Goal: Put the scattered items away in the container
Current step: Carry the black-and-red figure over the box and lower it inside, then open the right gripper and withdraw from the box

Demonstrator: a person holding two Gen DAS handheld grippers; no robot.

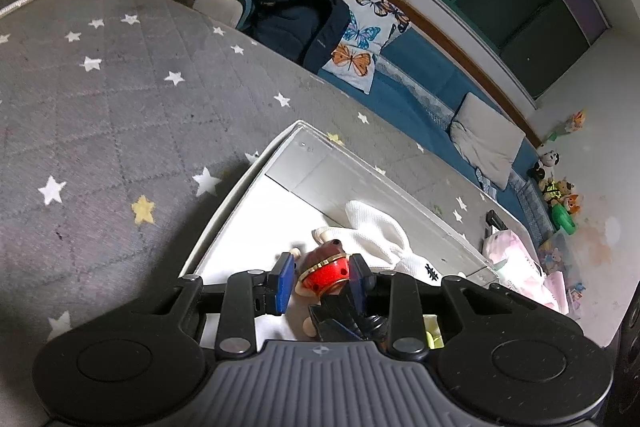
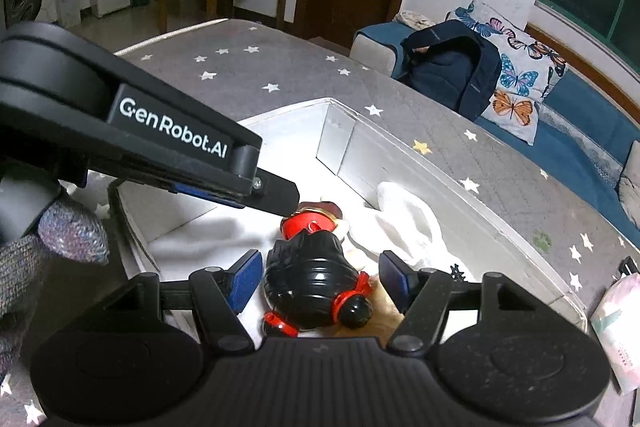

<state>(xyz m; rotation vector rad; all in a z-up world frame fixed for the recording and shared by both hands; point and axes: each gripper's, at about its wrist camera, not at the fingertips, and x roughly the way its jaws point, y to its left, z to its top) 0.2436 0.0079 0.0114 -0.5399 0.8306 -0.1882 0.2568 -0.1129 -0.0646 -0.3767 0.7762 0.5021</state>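
**Doll figure hanging over the white box**

Left gripper [image 1: 322, 281] is clamped on the red body of a black-haired doll figure [image 2: 316, 275], holding it just above the white box [image 2: 340, 135]. Right gripper [image 2: 318, 277] sits released, blue pads either side of the head, not touching. A white sock [image 2: 408, 223] lies inside, just right. Box sits on a grey star-print mat [image 1: 100, 99].

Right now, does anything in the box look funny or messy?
Yes. The doll lies on its side in the white box instead of standing, beside a crumpled white cloth. The left gripper straddles its red body; the right gripper straddles its black hair. Nothing looks broken or spilled.
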